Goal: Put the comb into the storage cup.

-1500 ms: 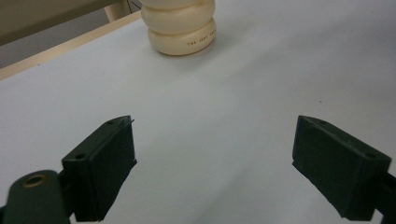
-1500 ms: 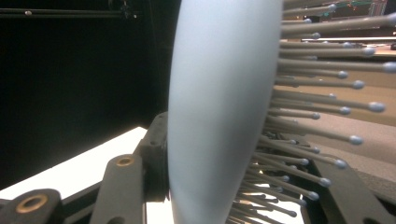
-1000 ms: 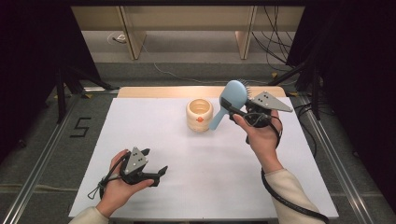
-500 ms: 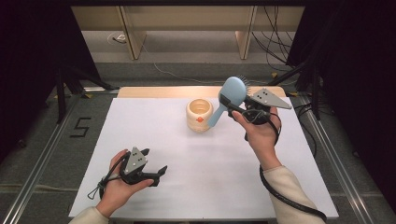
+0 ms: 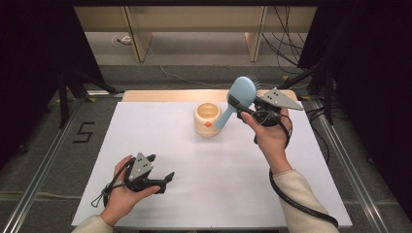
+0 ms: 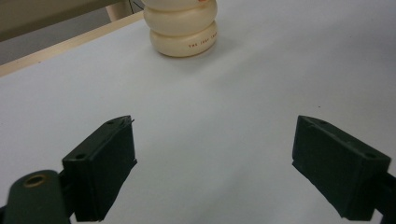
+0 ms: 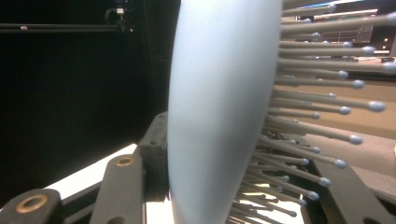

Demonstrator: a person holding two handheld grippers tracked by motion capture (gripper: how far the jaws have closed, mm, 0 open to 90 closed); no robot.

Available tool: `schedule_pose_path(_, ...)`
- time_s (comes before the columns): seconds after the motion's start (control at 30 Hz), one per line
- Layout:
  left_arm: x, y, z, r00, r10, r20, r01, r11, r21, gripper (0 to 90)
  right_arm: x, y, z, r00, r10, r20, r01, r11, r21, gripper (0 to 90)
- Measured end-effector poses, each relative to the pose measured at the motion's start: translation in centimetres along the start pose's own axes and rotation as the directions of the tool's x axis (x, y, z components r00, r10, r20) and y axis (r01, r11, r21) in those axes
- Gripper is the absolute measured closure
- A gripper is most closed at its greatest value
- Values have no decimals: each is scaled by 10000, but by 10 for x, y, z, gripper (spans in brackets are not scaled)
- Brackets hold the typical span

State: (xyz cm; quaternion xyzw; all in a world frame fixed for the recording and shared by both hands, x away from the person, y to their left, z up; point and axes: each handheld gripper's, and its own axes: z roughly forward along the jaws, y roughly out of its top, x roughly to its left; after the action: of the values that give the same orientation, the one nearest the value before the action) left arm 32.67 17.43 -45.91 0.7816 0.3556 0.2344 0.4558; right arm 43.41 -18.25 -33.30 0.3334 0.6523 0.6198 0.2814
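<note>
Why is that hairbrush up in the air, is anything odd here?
Nothing spilled or broken. The right gripper grips the pale blue plastic hairbrush aloft, handle tip above the cream ribbed cup.

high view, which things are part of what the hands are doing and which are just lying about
In use:
- light blue plastic hairbrush, clamped in the right gripper and held above the table
- cream ribbed round holder, next to the brush handle's lower end

Lying about:
- left gripper, open, idle low over the white table
- loose cables on the floor beyond
</note>
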Motion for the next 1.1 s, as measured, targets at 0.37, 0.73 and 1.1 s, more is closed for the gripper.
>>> schedule_pose_path(0.37, 0, 1, -1, 9999, -68, -91, 68, 10000, -10, 92, -3, 2, 5, 10000, 63, 73, -62, 10000, -19, 511)
schedule_pose_path(0.73, 0, 0, 0, 9999, 1, 104, -1, 10000, 4, 40, -7, 5, 9, 9998, 97, 181, -96, 10000, -23, 511)
schedule_pose_path(1.1, 0, 0, -1, 9999, 133, 62, -133, 9999, 21, 0, -8, 6, 13, 9997, 133, 227, -133, 9999, -20, 511)
